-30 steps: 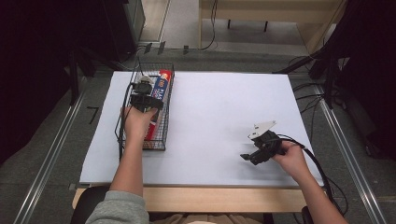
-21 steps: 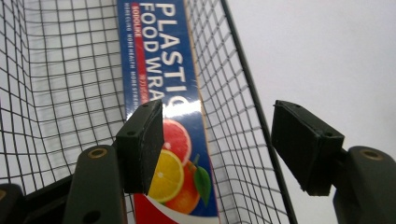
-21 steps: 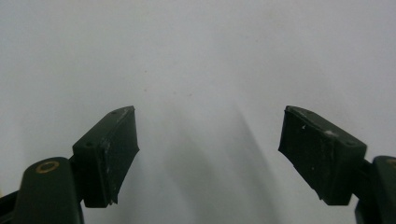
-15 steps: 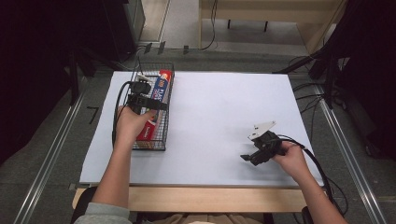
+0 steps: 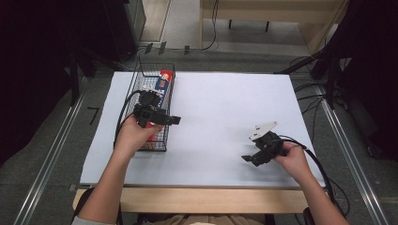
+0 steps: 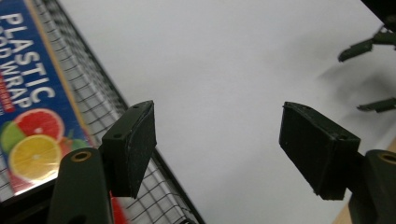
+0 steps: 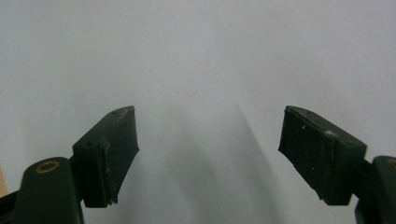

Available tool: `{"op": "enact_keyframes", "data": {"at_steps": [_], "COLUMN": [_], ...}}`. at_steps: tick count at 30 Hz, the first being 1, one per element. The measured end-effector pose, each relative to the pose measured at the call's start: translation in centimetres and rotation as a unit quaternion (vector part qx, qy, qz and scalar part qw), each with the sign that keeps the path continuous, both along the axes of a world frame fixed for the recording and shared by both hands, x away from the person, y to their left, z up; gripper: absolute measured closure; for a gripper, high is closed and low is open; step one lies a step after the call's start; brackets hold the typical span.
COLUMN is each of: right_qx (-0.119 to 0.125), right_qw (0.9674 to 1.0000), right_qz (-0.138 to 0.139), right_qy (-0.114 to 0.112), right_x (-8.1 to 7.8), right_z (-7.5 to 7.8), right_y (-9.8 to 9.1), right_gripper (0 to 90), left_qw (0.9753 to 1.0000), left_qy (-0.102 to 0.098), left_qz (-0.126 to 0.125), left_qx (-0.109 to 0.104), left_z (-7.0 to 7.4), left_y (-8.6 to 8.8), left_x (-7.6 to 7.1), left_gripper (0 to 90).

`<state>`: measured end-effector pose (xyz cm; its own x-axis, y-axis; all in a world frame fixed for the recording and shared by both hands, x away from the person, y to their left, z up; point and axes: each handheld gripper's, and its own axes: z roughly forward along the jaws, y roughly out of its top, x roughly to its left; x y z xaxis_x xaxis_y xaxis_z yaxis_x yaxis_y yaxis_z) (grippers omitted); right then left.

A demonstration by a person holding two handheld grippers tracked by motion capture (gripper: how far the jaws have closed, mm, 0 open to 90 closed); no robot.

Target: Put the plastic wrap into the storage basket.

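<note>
Right gripper: nearest to me, at about 4 o'clock on the table. My right gripper sits low over the white sheet, exactly where it was a second ago. In the right gripper view its jaws stand well apart with nothing between them, only bare sheet.

Left gripper: at about 9 o'clock, my left gripper now points toward 3 o'clock, out over the basket's right wall. A second ago it was down over the box inside the basket; since then it has swung across and come up a little.

Left jaws: they have just been opening. In the left gripper view the pads stand apart with only white sheet between them, so I hold nothing.

Plastic wrap box: it lies lengthwise in the wire basket, running from about 9 toward 11 o'clock, its fruit label facing up. It is down and to the left of my left jaws, apart from them.

Meaning: I judge the box to be released and placed; it rests inside the basket without my support.

Next: I would carry the left gripper clear toward the open sheet, keeping its cable off the basket rim.
</note>
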<state>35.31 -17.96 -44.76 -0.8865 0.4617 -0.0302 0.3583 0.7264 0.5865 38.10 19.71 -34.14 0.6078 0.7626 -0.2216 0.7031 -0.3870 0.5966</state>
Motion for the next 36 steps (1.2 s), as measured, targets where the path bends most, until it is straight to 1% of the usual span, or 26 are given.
{"op": "enact_keyframes", "data": {"at_steps": [2,3,5,6,7,8,9,10,12,15,17,19,20,22,23,25,29,32,33,34,35,36], "right_qx": [0.001,0.001,0.001,0.002,0.003,0.006,0.006,0.005,0.005,0.005,0.005,0.006,0.006,0.006,0.005,0.006,0.006,0.009,0.009,0.009,0.01,0.009], "right_qw": [1.0,1.0,1.0,1.0,1.0,1.0,1.0,1.0,1.0,1.0,1.0,1.0,1.0,1.0,1.0,1.0,1.0,0.9999,0.9999,0.9999,0.9999,0.9999], "right_qz": [0.0,0.0,0.002,0.002,0.002,0.0,0.001,0.0,0.002,0.003,0.002,0.003,0.003,0.002,0.003,0.003,0.005,0.004,0.004,0.005,0.005,0.005], "right_qy": [0.0,0.001,0.001,0.002,0.001,0.004,0.005,0.004,0.005,0.003,0.003,0.004,0.004,0.005,0.004,0.005,0.005,0.007,0.007,0.008,0.007,0.008], "right_x": [0.0,0.0,0.0,0.0,0.0,0.0,0.0,0.0,0.0,0.0,0.0,0.0,0.0,-0.1,-0.1,-0.1,-0.1,-0.1,-0.1,-0.1,-0.1,-0.1], "right_z": [0.0,0.0,0.0,0.0,0.0,0.1,0.1,0.1,0.0,0.0,0.0,0.1,0.1,0.1,0.1,0.1,0.0,0.1,0.1,0.1,0.1,0.1], "right_y": [0.0,0.0,0.0,0.0,0.0,0.0,0.0,0.0,0.0,0.0,0.0,0.0,0.0,0.0,0.0,0.0,0.0,0.0,0.0,0.0,0.0,0.0], "right_gripper": [20.6,20.5,20.6,20.5,20.6,20.5,20.6,20.6,20.6,20.5,20.6,20.5,20.6,20.5,20.6,20.5,20.6,20.5,20.6,20.6,20.5,20.6], "left_qw": [0.9998,0.9997,0.9993,0.9989,0.9986,0.9985,0.998,0.9978,0.9967,0.9949,0.9933,0.9918,0.9917,0.9899,0.9895,0.9877,0.9873,0.9861,0.9857,0.985,0.9848,0.9849], "left_qy": [-0.008,-0.011,-0.012,-0.013,-0.018,-0.02,-0.019,-0.02,-0.024,-0.025,-0.034,-0.037,-0.038,-0.052,-0.056,-0.052,-0.047,-0.049,-0.046,-0.044,-0.043,-0.04], "left_qz": [-0.016,-0.024,-0.035,-0.044,-0.047,-0.048,-0.058,-0.062,-0.075,-0.097,-0.109,-0.122,-0.123,-0.132,-0.134,-0.147,-0.152,-0.159,-0.162,-0.167,-0.168,-0.168], "left_qx": [0.003,0.0,-0.001,0.006,0.016,0.018,0.018,0.012,0.016,0.01,0.014,0.01,0.01,0.007,0.007,0.006,-0.006,-0.009,-0.01,-0.006,-0.007,-0.002], "left_z": [-0.2,-0.4,-0.7,-0.9,-1.2,-1.4,-1.7,-1.8,-2.1,-2.7,-3.0,-3.2,-3.3,-3.6,-3.7,-3.8,-4.4,-5.0,-5.1,-5.3,-5.4,-5.6], "left_y": [-0.5,-0.9,-1.4,-1.8,-2.2,-2.4,-2.7,-3.0,-3.5,-4.3,-4.8,-5.2,-5.5,-5.8,-6.0,-6.2,-6.5,-6.8,-7.0,-7.2,-7.2,-7.3], "left_x": [-0.4,-0.7,-1.1,-1.3,-1.6,-1.7,-1.9,-2.1,-2.5,-3.2,-3.7,-4.0,-4.3,-4.7,-4.9,-5.2,-5.4,-5.6,-5.7,-5.7,-5.7,-5.7], "left_gripper": [28.3,28.5,28.5,28.4,28.3,28.4,28.4,28.4,28.3,27.9,27.5,27.5,27.5,27.6,27.6,27.6,27.6,27.9,27.9,27.8,27.8,27.8]}}
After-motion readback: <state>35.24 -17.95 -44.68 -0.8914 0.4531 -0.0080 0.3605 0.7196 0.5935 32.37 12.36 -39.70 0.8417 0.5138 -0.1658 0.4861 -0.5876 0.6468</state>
